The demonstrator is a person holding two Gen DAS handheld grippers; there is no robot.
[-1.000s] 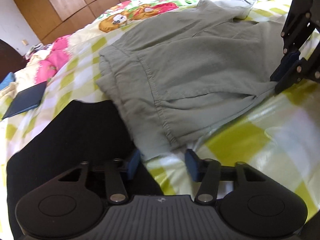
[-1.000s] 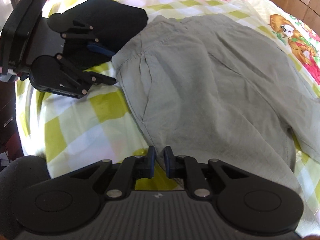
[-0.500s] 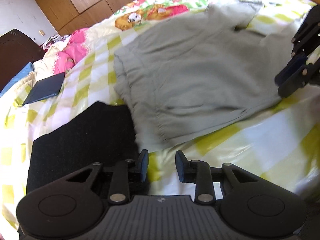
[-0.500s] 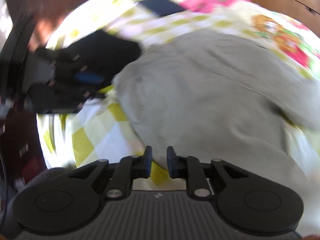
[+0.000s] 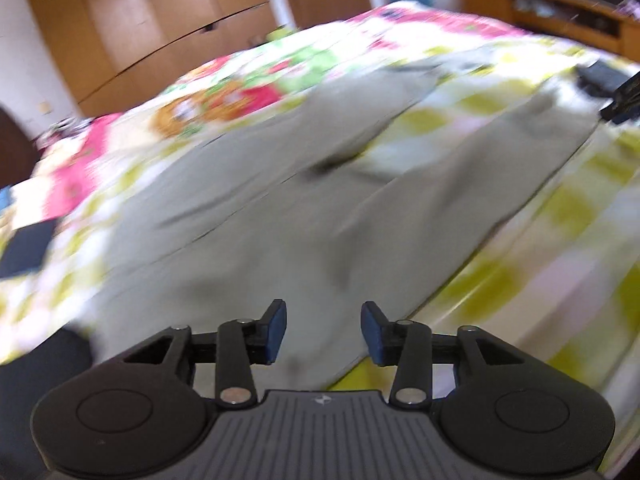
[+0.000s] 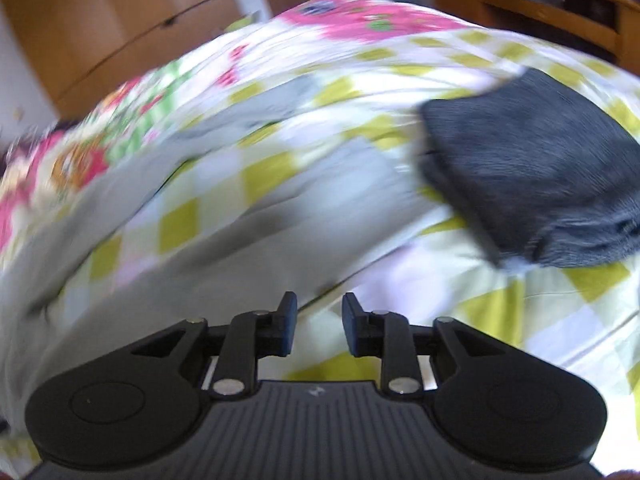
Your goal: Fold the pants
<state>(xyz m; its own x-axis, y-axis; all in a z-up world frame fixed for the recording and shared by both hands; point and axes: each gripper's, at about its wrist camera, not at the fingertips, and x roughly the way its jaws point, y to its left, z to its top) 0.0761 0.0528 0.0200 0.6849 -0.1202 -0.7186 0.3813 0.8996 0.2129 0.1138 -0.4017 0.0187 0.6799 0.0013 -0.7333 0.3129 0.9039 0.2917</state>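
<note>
The grey-green pants lie spread on the checked bedspread, legs running away to the upper right. My left gripper is open and empty over the near waist end of the pants. My right gripper is open and empty, just above the near edge of one pant leg. The right gripper shows as a dark shape at the right edge of the left wrist view. Both views are blurred by motion.
A folded dark grey garment lies on the bed to the right of the pant legs. A dark flat object lies at the left. Wooden wardrobes and a low wooden unit stand behind the bed.
Both grippers have swung right along the pants toward the legs. The left jaws have opened wider and the right jaws have opened. The black folded garment has left the left view.
</note>
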